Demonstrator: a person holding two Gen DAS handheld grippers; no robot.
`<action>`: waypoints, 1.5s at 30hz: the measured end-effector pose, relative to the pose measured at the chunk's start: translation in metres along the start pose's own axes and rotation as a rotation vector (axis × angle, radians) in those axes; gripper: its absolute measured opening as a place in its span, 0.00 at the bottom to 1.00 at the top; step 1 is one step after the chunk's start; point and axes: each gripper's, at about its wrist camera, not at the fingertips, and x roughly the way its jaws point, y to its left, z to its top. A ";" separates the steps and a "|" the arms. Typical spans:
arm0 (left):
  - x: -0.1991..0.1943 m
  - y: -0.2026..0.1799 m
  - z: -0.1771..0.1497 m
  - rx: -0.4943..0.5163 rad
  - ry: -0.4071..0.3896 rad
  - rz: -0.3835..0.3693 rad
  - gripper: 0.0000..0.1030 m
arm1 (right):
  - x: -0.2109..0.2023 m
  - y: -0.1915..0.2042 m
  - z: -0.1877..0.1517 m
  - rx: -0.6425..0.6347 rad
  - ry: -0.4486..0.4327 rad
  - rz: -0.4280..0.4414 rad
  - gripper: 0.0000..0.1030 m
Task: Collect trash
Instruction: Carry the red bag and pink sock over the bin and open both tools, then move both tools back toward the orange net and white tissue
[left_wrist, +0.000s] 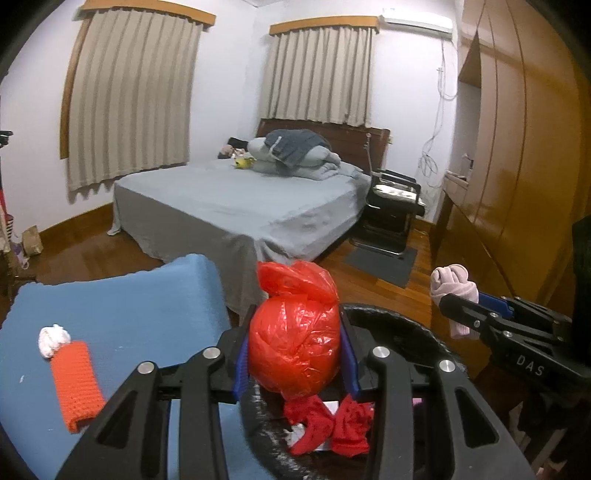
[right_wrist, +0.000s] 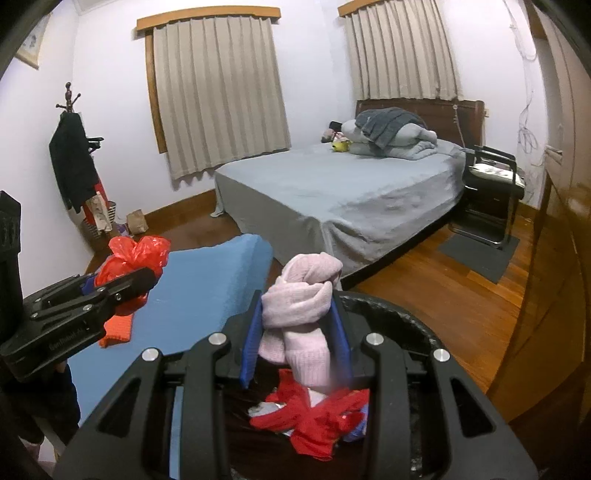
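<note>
My left gripper (left_wrist: 295, 350) is shut on a crumpled red plastic bag (left_wrist: 295, 332) and holds it over the black trash bin (left_wrist: 399, 321). My right gripper (right_wrist: 301, 332) is shut on a knotted pink knit cloth (right_wrist: 299, 314) above the same bin (right_wrist: 399, 310). Red crumpled pieces (right_wrist: 314, 417) lie inside the bin. In the left wrist view the right gripper with the pink cloth (left_wrist: 454, 284) is at the right. In the right wrist view the left gripper with the red bag (right_wrist: 133, 258) is at the left. An orange knit piece (left_wrist: 75, 384) and a white paper wad (left_wrist: 53, 339) lie on the blue mat (left_wrist: 129, 302).
A grey bed (left_wrist: 240, 199) stands behind the mat. A black chair (left_wrist: 391, 210) and a dark floor mat (left_wrist: 384, 262) are by the bed. A wooden wardrobe (left_wrist: 517, 147) lines the right side. A coat rack (right_wrist: 74, 158) and a paper bag (right_wrist: 136, 221) are at the left wall.
</note>
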 end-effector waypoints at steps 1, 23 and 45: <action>0.002 -0.001 -0.001 0.003 0.004 -0.007 0.38 | -0.001 -0.003 -0.001 0.003 0.002 -0.008 0.32; 0.058 -0.037 -0.014 0.040 0.117 -0.094 0.39 | 0.011 -0.046 -0.028 0.054 0.077 -0.100 0.33; 0.054 -0.007 -0.013 0.011 0.118 -0.014 0.87 | 0.026 -0.054 -0.038 0.078 0.107 -0.147 0.94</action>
